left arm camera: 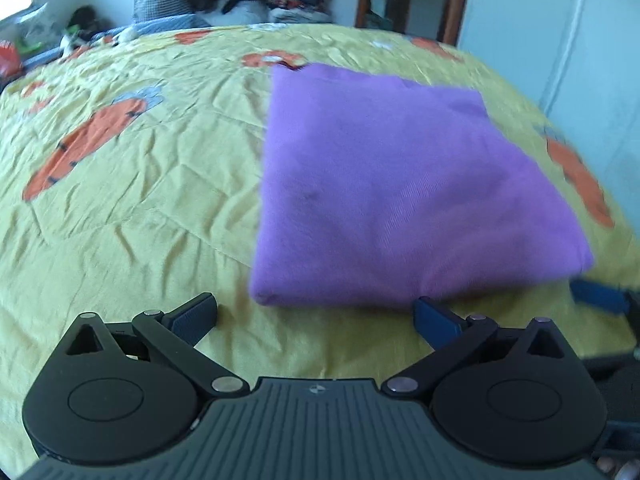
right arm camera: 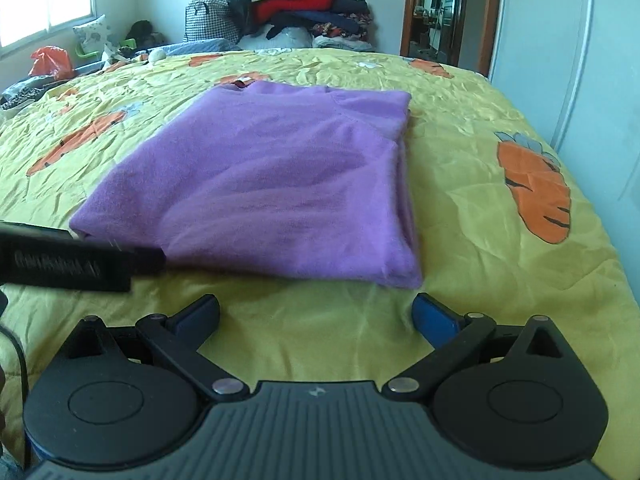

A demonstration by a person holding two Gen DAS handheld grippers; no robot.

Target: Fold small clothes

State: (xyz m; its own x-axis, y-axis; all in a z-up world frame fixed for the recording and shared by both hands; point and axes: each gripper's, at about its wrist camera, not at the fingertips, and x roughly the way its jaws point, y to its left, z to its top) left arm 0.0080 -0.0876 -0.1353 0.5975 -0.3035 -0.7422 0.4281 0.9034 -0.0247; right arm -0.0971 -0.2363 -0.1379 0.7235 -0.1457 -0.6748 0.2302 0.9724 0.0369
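A yellow bedspread (right arm camera: 460,216) printed with orange carrots covered the bed, with a pile of clothes (right arm camera: 304,8) heaped at its far end. On the spread lay the purple garment (right arm camera: 272,184), folded into a flat, roughly square bundle. Just short of its near edge, the left gripper (left arm camera: 316,314) and the right gripper (right arm camera: 316,312) each stood with jaws spread wide and nothing between them, apart from the cloth.
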